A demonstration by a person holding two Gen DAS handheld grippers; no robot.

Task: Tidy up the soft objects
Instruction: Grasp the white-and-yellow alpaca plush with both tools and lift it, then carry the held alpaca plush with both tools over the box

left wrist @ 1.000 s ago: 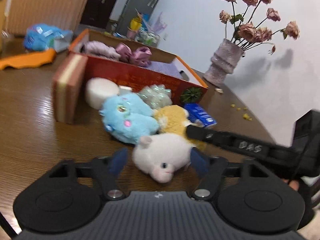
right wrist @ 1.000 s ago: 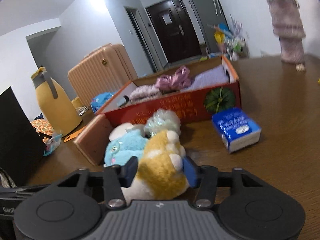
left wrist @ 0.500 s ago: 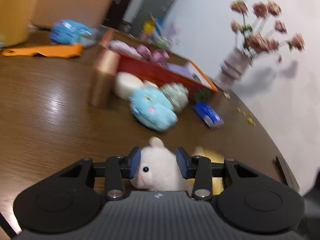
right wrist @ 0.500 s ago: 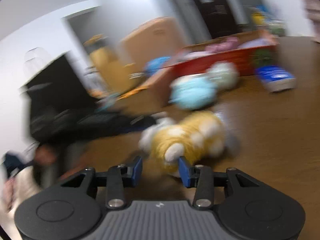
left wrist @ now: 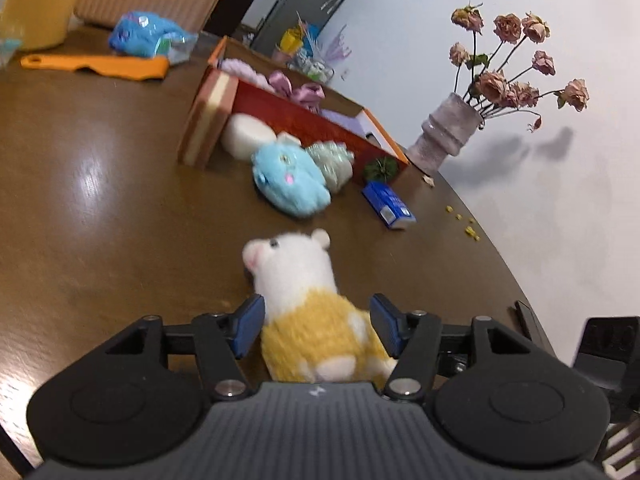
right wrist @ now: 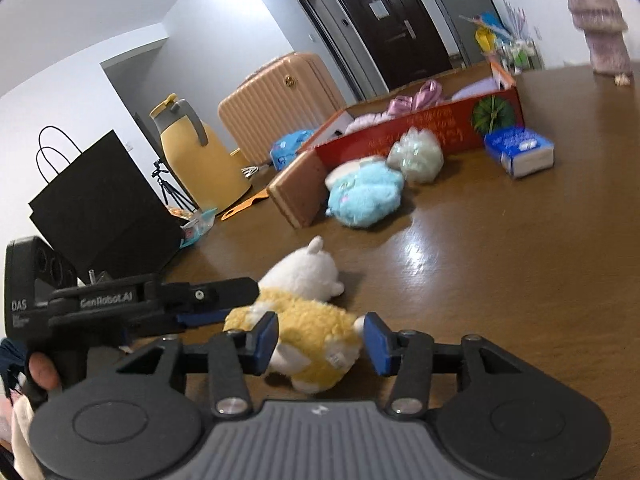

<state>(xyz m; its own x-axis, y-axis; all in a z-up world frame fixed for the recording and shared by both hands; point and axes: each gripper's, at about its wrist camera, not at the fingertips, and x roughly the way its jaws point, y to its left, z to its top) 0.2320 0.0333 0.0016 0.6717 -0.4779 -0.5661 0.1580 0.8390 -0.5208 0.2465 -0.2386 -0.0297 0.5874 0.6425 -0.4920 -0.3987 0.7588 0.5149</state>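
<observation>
A white plush and a yellow plush lie side by side on the brown table near its front. My left gripper is open, its jaws either side of the yellow plush. My right gripper is open around the yellow plush, with the white plush just beyond. The left gripper shows in the right wrist view, reaching in from the left. A blue plush and a pale green fluffy ball lie by the red box.
The red box holds pink and purple soft items. A brown-edged sponge block leans at its corner, a white round pad beside it. A blue tissue pack, a vase of dried roses, a black bag, a yellow jug.
Both grippers pulled the white and yellow plushes back from the pile to the table's front, then opened. The plushes now lie on the table.
</observation>
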